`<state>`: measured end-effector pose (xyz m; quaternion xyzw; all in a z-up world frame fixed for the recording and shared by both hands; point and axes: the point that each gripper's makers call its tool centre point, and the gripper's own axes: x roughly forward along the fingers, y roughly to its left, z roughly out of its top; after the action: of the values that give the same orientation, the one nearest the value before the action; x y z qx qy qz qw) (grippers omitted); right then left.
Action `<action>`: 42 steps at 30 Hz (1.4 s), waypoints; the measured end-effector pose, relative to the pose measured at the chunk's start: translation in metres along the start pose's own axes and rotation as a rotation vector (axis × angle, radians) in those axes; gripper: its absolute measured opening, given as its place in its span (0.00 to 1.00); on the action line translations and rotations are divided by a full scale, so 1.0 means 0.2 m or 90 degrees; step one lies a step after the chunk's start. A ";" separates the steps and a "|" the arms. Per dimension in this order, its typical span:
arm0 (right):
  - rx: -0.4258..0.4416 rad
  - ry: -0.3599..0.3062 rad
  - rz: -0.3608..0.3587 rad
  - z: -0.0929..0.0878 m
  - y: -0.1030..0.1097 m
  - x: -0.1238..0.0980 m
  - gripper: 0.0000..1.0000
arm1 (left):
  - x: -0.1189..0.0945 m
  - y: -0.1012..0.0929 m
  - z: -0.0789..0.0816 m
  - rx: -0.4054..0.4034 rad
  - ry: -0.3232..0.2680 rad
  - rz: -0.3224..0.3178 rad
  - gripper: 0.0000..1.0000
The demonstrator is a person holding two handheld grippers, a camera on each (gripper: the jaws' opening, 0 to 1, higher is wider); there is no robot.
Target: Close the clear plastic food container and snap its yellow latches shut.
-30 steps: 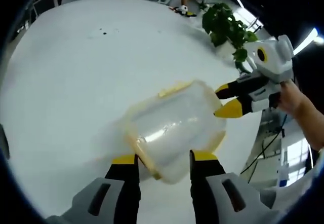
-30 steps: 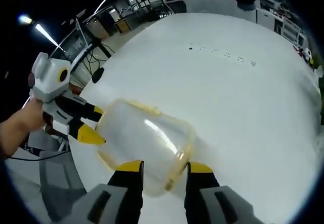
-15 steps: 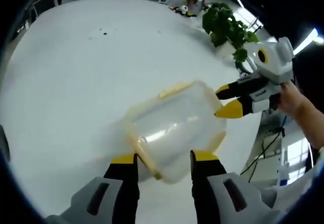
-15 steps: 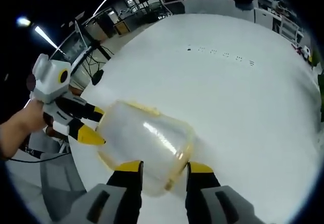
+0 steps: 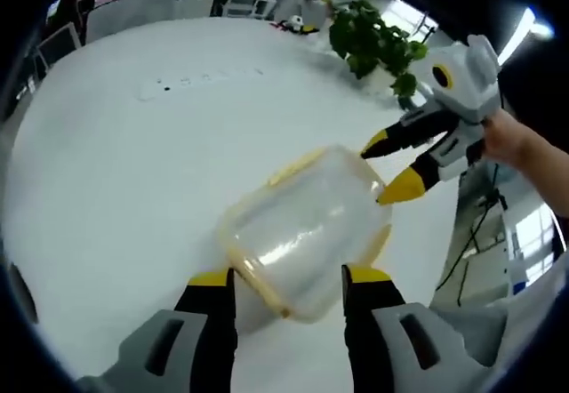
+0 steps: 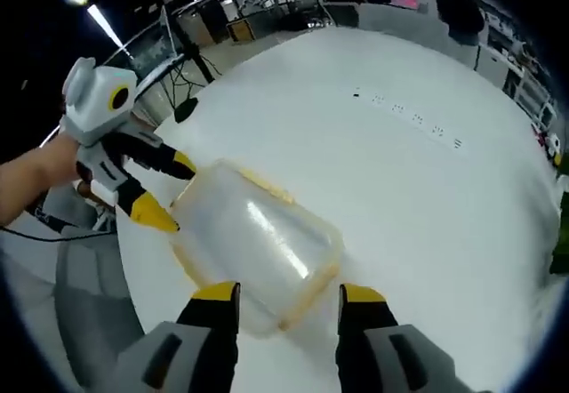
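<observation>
The clear plastic container with yellow latches lies on the white table, its lid on top. My left gripper is open, and its jaws straddle the container's near end. My right gripper comes in from the right, open, with both yellow tips at the container's far end. In the right gripper view the container runs away from my right gripper, whose open jaws flank its near end. There the left gripper has its tips against the opposite end.
A potted plant stands at the table's far edge. The table's edge runs close behind the container on the right gripper's side. A hand holds the left gripper, with a grey chair below it. Office desks lie beyond the table.
Both cameras have risen and tilted, so the scene has shifted. Each gripper's jaws stand slightly wider apart around the container. The container has stayed in place on the table.
</observation>
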<state>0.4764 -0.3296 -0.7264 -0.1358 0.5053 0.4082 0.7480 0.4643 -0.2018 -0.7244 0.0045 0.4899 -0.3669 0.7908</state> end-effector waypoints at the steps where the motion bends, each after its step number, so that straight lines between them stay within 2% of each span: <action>1: -0.019 0.001 -0.002 0.01 0.00 0.00 0.44 | 0.00 0.00 0.00 0.005 0.004 0.001 0.48; 3: -0.034 0.001 0.000 0.02 0.01 -0.02 0.49 | -0.01 -0.01 0.00 0.022 0.016 -0.011 0.52; 6: -0.093 0.005 -0.011 0.03 -0.01 -0.03 0.52 | -0.02 -0.01 0.00 0.073 0.032 -0.010 0.54; 8: -0.105 0.004 -0.005 0.05 0.00 -0.04 0.52 | -0.03 -0.01 0.02 0.125 0.032 -0.013 0.53; 11: -0.117 0.004 0.004 0.05 0.01 -0.05 0.54 | -0.04 0.02 0.01 0.175 0.049 0.006 0.53; 13: -0.131 0.003 0.005 0.06 0.01 -0.06 0.54 | -0.05 0.01 0.02 0.235 0.054 0.007 0.51; 15: -0.134 0.007 0.006 0.06 0.01 -0.06 0.54 | -0.05 0.00 0.02 0.248 0.051 0.000 0.51; 19: -0.144 0.015 0.009 0.05 0.00 -0.06 0.53 | -0.06 0.01 0.01 0.275 0.075 0.004 0.51; 22: -0.203 0.039 -0.002 0.04 -0.01 -0.07 0.53 | -0.06 0.01 0.01 0.309 0.088 0.004 0.51; 27: -0.208 0.043 0.000 0.06 -0.02 -0.08 0.51 | -0.07 0.02 0.00 0.352 0.111 0.002 0.51; 31: -0.215 0.046 0.003 0.06 -0.02 -0.09 0.49 | -0.11 0.02 0.04 0.377 0.110 0.002 0.49; 35: -0.247 0.059 0.002 0.06 -0.01 -0.08 0.41 | -0.12 0.02 0.06 0.411 0.113 0.002 0.47; 36: -0.279 0.066 -0.009 0.06 -0.02 -0.08 0.40 | -0.12 0.02 0.07 0.418 0.114 0.007 0.47; 39: -0.276 0.068 0.005 0.06 0.00 -0.08 0.37 | -0.12 0.03 0.08 0.426 0.124 0.009 0.44; 42: -0.303 0.083 0.005 0.05 0.00 -0.07 0.35 | -0.12 0.02 0.09 0.446 0.123 0.011 0.44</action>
<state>0.4807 -0.3309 -0.7094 -0.3321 0.4425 0.5092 0.6593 0.4749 -0.1915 -0.6976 0.3142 0.4070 -0.5034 0.6944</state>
